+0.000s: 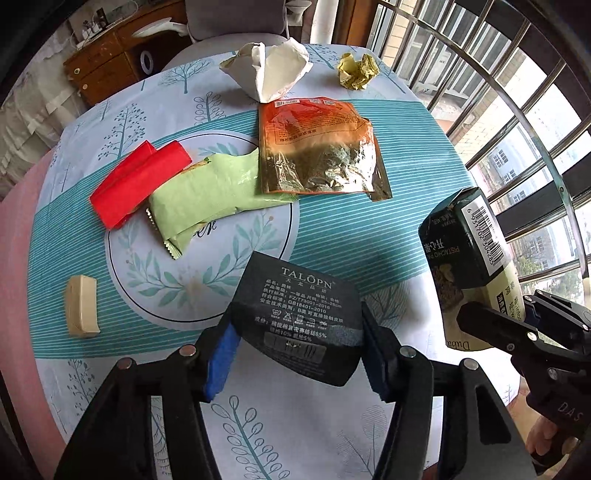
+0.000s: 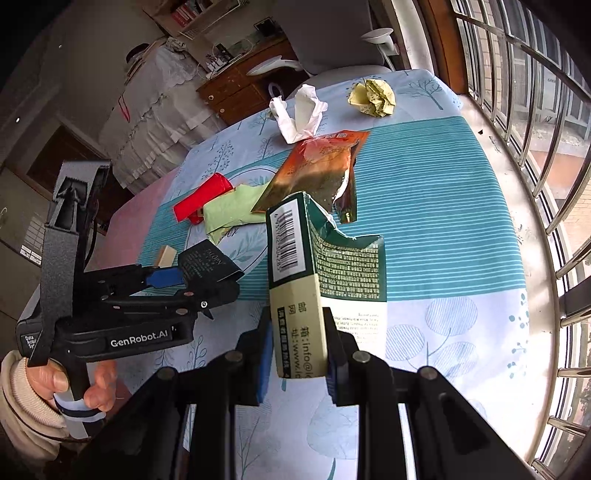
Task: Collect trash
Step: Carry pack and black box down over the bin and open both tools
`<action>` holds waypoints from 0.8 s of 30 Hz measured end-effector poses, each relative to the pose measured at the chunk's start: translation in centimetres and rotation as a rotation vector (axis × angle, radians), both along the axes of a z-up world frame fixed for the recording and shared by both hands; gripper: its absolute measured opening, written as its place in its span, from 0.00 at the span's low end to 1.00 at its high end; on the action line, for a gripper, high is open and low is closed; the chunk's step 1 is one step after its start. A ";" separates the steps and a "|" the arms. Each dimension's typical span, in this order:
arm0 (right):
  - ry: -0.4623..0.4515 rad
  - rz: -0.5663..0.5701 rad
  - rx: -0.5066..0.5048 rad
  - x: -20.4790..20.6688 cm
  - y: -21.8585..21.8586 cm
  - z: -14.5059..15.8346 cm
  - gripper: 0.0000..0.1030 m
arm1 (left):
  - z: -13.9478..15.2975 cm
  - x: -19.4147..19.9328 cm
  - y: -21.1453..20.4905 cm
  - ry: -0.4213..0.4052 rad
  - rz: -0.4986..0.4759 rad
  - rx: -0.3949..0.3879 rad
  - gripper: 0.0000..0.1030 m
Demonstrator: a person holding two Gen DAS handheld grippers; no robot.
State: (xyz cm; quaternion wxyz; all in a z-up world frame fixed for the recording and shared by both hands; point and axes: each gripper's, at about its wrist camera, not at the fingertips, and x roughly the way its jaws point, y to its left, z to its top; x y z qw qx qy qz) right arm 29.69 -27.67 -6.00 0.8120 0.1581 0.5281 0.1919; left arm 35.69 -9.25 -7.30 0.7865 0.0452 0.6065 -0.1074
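My left gripper [image 1: 295, 332] is shut on a black "TALOPN" cardboard sleeve [image 1: 295, 306], lifted clear of the table; from the right wrist it shows as the left gripper [image 2: 199, 280] with the sleeve [image 2: 207, 264]. My right gripper [image 2: 297, 354] is shut on a torn green pistachio box [image 2: 325, 266], held upright above the cloth; the left wrist sees that box [image 1: 469, 266] at the right. On the table lie a red wrapper [image 1: 136, 181], a light green wrapper [image 1: 207, 199], an orange foil pouch [image 1: 317, 147], a white crumpled tissue [image 1: 269, 70], a yellow paper ball [image 1: 358, 70] and a small beige block [image 1: 81, 312].
The round table wears a blue-and-white leaf tablecloth [image 1: 369, 240]. A barred window [image 1: 517, 110] runs along its right side. A grey chair [image 1: 236, 18] and a wooden dresser [image 1: 103, 66] stand behind the far edge. A person's hand [image 2: 92, 387] holds the left gripper's handle.
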 end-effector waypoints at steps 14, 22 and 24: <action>-0.068 -0.095 0.028 -8.7 4.1 3.9 0.23 | 6.3 -12.5 5.1 -0.107 0.013 -0.041 0.57; -0.079 -0.181 0.065 -17.2 8.2 4.6 0.23 | 7.8 -20.7 9.7 -0.147 -0.057 -0.044 0.57; -0.074 -0.196 0.061 -19.5 9.4 4.6 0.23 | 7.7 -22.5 10.8 -0.143 -0.075 -0.050 0.57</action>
